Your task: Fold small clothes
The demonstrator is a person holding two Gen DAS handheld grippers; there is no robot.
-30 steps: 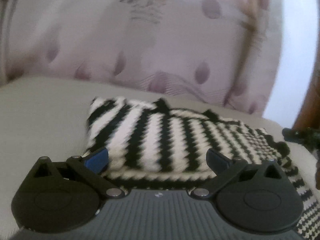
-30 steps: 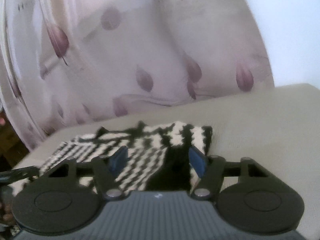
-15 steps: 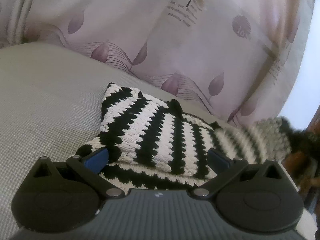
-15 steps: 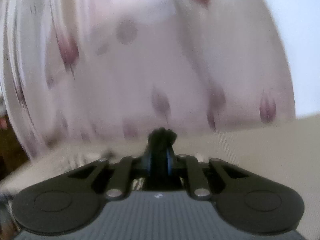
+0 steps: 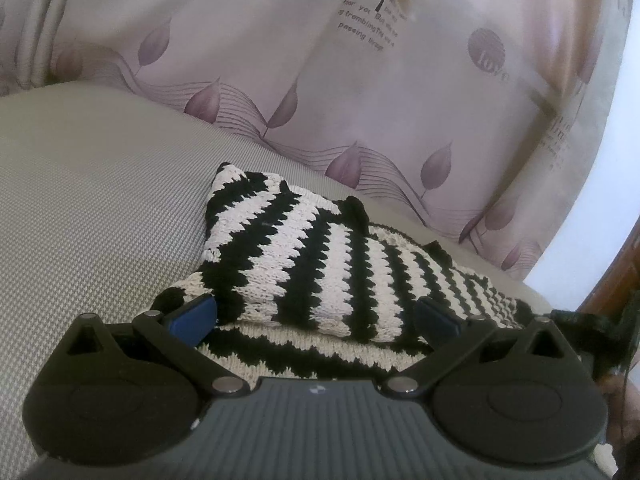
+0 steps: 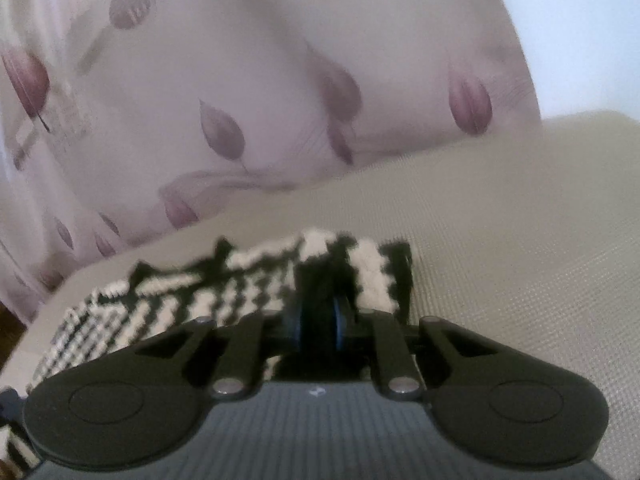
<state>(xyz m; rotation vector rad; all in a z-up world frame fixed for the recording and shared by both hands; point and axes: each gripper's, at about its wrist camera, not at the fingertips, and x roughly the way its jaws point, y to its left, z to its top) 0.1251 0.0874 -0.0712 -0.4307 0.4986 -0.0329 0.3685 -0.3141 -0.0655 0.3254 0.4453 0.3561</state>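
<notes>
A small black-and-white striped knit garment (image 5: pixel 320 276) lies folded over on a beige woven cushion (image 5: pixel 88 208). My left gripper (image 5: pixel 316 318) stands open just in front of the garment's near edge, its blue pads on either side of the folded layer and apart from it. In the right wrist view the same knit garment (image 6: pixel 224 292) spreads to the left. My right gripper (image 6: pixel 316 320) is shut on a black fold of the garment near its right end. That view is blurred.
A pale curtain (image 5: pixel 360 92) with purple leaf prints and lettering hangs right behind the cushion. Dark wood (image 5: pixel 608 284) shows at the far right edge of the left wrist view. Bare cushion (image 6: pixel 520 240) stretches to the right of the garment.
My right gripper shut on the garment's black edge and moved with it. The left wrist view rolled and the garment now sits tilted in it; the left gripper stays open.
</notes>
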